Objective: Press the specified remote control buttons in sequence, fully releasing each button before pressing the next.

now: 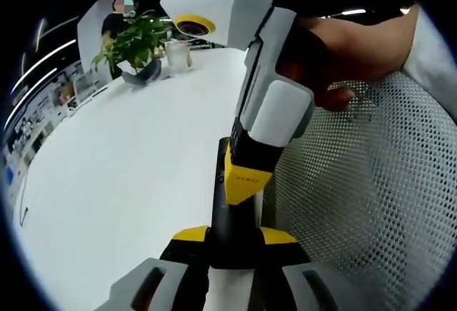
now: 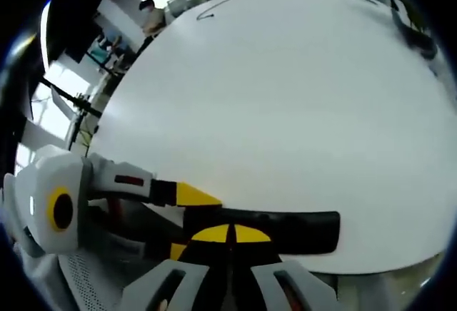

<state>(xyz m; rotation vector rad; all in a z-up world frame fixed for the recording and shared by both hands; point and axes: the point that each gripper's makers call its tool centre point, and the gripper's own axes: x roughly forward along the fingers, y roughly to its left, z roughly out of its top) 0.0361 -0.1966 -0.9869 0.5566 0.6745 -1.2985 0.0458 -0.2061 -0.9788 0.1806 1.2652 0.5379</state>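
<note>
A slim black remote (image 1: 232, 215) lies along the near edge of the white table (image 1: 128, 168). My left gripper (image 1: 234, 237) is shut on its near end, one yellow-tipped jaw on each side. My right gripper (image 1: 244, 181) comes down from the upper right, held by a hand (image 1: 335, 61), and its yellow tip rests on the remote's top face. In the right gripper view the remote (image 2: 300, 230) lies crosswise. My right gripper (image 2: 232, 234) is shut, its tips together against the remote. The left gripper (image 2: 187, 223) clamps the remote's left end. The buttons are hidden.
A potted plant (image 1: 136, 43) and a clear cup (image 1: 178, 54) stand at the table's far end, with a person behind them. A white mesh chair back (image 1: 371, 190) is close on the right. A thin cable (image 2: 207, 14) lies near the far table edge.
</note>
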